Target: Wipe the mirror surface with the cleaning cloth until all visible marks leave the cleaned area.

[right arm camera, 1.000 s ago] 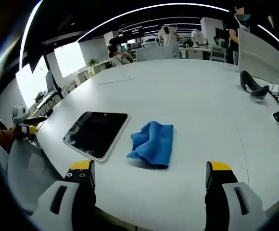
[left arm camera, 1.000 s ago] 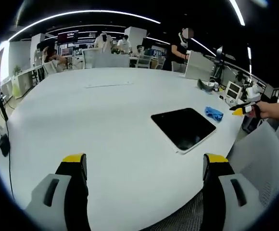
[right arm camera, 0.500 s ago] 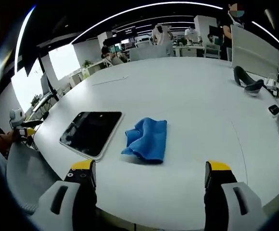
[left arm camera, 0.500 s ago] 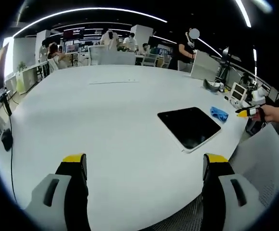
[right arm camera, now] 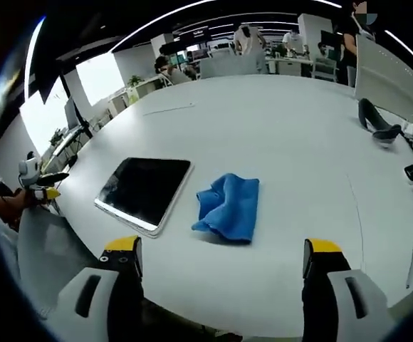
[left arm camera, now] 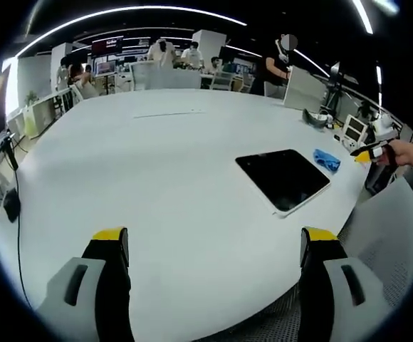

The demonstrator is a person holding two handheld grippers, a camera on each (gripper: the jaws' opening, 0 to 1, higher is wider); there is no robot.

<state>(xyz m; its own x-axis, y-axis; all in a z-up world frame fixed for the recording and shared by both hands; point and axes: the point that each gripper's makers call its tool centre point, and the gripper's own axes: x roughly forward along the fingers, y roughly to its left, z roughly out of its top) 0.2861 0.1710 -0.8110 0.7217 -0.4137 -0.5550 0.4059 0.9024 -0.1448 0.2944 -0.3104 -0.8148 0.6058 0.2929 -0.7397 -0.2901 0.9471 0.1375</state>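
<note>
White table point(left arm camera: 157, 185), dark curved object point(right arm camera: 377, 127) near its far edge, seated people point(left arm camera: 171, 55) beyond.

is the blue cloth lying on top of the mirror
No: in the right gripper view the blue cloth lies crumpled on the white table beside the mirror, with bare table between them.

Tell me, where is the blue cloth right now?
In the right gripper view the blue cloth lies crumpled on the white table, just right of the mirror, ahead of the open right gripper.
</note>
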